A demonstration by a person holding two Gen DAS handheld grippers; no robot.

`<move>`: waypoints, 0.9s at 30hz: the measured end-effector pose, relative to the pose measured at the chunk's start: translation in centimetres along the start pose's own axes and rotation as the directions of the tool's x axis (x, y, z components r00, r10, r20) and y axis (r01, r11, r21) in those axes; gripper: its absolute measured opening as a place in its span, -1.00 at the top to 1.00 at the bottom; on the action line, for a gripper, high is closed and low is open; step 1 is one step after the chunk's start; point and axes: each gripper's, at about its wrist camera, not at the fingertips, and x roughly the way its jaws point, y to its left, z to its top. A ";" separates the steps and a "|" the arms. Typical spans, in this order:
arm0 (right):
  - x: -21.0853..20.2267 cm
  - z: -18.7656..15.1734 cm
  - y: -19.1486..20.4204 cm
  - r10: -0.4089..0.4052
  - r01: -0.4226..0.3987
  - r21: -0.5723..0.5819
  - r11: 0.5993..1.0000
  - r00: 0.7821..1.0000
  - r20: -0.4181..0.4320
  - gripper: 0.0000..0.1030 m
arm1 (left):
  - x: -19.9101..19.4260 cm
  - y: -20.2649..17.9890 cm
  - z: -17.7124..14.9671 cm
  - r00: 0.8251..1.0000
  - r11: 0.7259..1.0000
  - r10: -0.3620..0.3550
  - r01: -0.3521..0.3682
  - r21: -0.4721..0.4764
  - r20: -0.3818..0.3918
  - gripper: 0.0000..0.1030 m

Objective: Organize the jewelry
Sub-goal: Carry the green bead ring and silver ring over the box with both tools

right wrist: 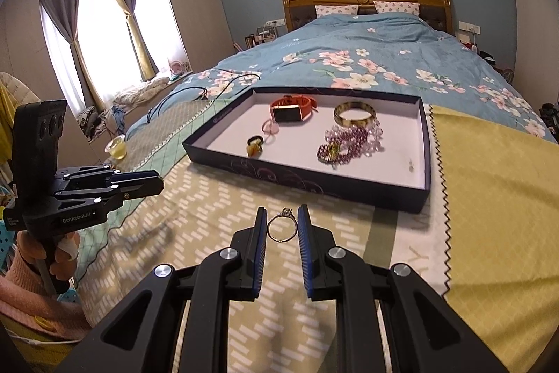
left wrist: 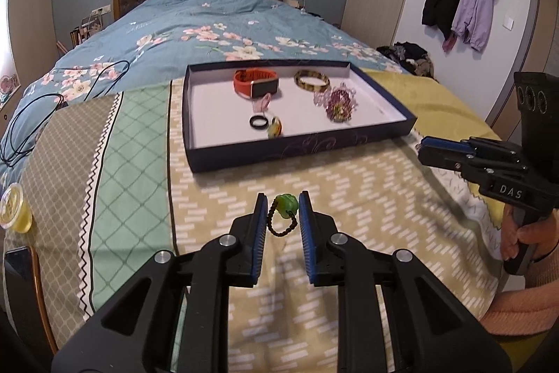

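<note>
Between left jaws, green bead charm, between right, ring

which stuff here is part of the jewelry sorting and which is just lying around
Part of the job:
- tray
- green bead charm between the left gripper fingers
- silver ring between the right gripper fingers
- orange watch, amber bangle, purple beads, black ring in the tray

Just lying about:
- black cable
- yellow cup
- jackets
</note>
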 end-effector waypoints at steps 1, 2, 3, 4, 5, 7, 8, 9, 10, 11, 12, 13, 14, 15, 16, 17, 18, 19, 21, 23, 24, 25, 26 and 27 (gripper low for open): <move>0.0 0.1 0.0 0.002 -0.002 0.001 1.000 1.000 0.003 0.69 | 0.0 -0.1 0.3 1.000 1.000 -0.001 0.001 0.000 0.006 0.64; 0.1 0.2 -0.1 0.004 -0.004 0.001 1.000 1.000 0.005 0.69 | -0.1 -0.1 0.4 1.000 1.000 -0.003 0.003 0.000 0.010 0.64; 0.2 0.3 -0.1 0.005 -0.005 0.001 1.000 1.000 0.006 0.69 | -0.1 -0.2 0.5 1.000 1.000 -0.005 0.005 0.000 0.013 0.64; 0.2 0.5 -0.2 0.005 -0.005 0.002 1.000 1.000 0.009 0.69 | -0.1 -0.3 0.7 1.000 1.000 -0.006 0.006 0.001 0.017 0.64; 0.3 0.6 -0.2 0.007 -0.007 0.003 1.000 1.000 0.012 0.69 | -0.1 -0.3 0.8 1.000 1.000 -0.006 0.006 0.001 0.021 0.64; 0.3 0.9 -0.3 0.008 -0.008 0.003 1.000 1.000 0.018 0.69 | -0.1 -0.5 1.1 1.000 1.000 -0.012 0.012 0.000 0.026 0.64; 0.4 1.0 -0.3 0.009 -0.009 0.003 1.000 1.000 0.021 0.69 | -0.1 -0.5 1.2 1.000 1.000 -0.011 0.011 0.000 0.028 0.64; 0.4 1.2 -0.3 0.010 -0.010 0.004 1.000 1.000 0.024 0.69 | 0.0 -0.6 1.4 0.999 1.000 -0.010 0.010 0.001 0.031 0.64; 0.5 1.3 -0.4 0.010 -0.011 0.006 1.000 1.000 0.027 0.69 | 0.0 -0.7 1.6 0.999 1.000 -0.013 0.013 -0.001 0.032 0.64; 0.5 1.5 -0.4 0.013 -0.014 0.007 1.000 1.000 0.028 0.69 | 0.1 -0.7 1.7 0.999 1.000 -0.014 0.014 -0.002 0.034 0.64; 0.6 1.5 -0.4 0.015 -0.016 0.007 1.000 0.999 0.029 0.69 | 0.1 -0.7 1.8 0.999 1.000 -0.013 0.013 -0.002 0.037 0.64; 0.7 1.7 -0.5 0.014 -0.014 0.005 1.000 0.999 0.031 0.69 | 0.1 -0.8 1.9 0.999 1.000 -0.014 0.014 -0.001 0.040 0.64; 0.7 1.9 -0.5 0.013 -0.013 0.002 1.000 0.999 0.033 0.69 | 0.2 -0.8 2.1 0.999 1.000 -0.013 0.014 -0.001 0.042 0.64; 0.8 2.1 -0.5 0.013 -0.013 0.000 1.000 0.999 0.035 0.69 | 0.2 -0.9 2.2 0.999 1.000 -0.012 0.012 -0.002 0.044 0.64; 0.8 2.2 -0.5 0.011 -0.011 -0.001 1.000 0.999 0.038 0.69 | 0.2 -0.9 2.4 0.999 1.000 -0.011 0.011 -0.002 0.048 0.64; 0.8 2.3 -0.6 0.010 -0.010 -0.002 1.000 0.999 0.041 0.69 | 0.2 -0.8 2.5 0.999 1.000 -0.012 0.012 -0.004 0.049 0.64; 0.8 2.5 -0.7 0.010 -0.010 -0.001 1.000 0.999 0.044 0.69 | 0.3 -0.9 2.6 0.999 1.000 -0.012 0.013 -0.005 0.051 0.64; 0.8 2.6 -0.8 0.010 -0.010 0.002 1.000 0.999 0.048 0.69 | 0.3 -0.9 2.8 0.999 1.000 -0.013 0.013 -0.006 0.053 0.64; 0.9 2.8 -0.9 0.012 -0.012 0.005 1.000 0.999 0.052 0.69 | 0.4 -0.9 3.0 0.998 1.000 -0.012 0.012 -0.008 0.057 0.64; 1.0 3.1 -1.1 0.011 -0.012 0.010 1.000 0.998 0.055 0.69 | 0.5 -0.9 3.1 0.998 1.000 -0.013 0.013 -0.010 0.059 0.64; 1.0 3.2 -1.2 0.010 -0.010 0.009 1.000 0.998 0.055 0.69 | 0.6 -1.0 3.3 0.998 1.000 -0.011 0.011 -0.010 0.060 0.64; 1.1 3.3 -1.2 0.008 -0.008 0.008 1.000 0.998 0.056 0.69 | 0.6 -0.9 3.4 0.998 1.000 -0.009 0.010 -0.012 0.061 0.64; 1.1 3.5 -1.3 0.005 -0.006 0.007 1.000 0.998 0.058 0.69 | 0.7 -0.9 3.5 0.998 1.000 -0.010 0.011 -0.013 0.062 0.64; 1.2 3.6 -1.3 0.004 -0.004 0.006 1.000 0.998 0.059 0.69 | 0.7 -0.9 3.6 0.998 1.000 -0.012 0.013 -0.015 0.064 0.64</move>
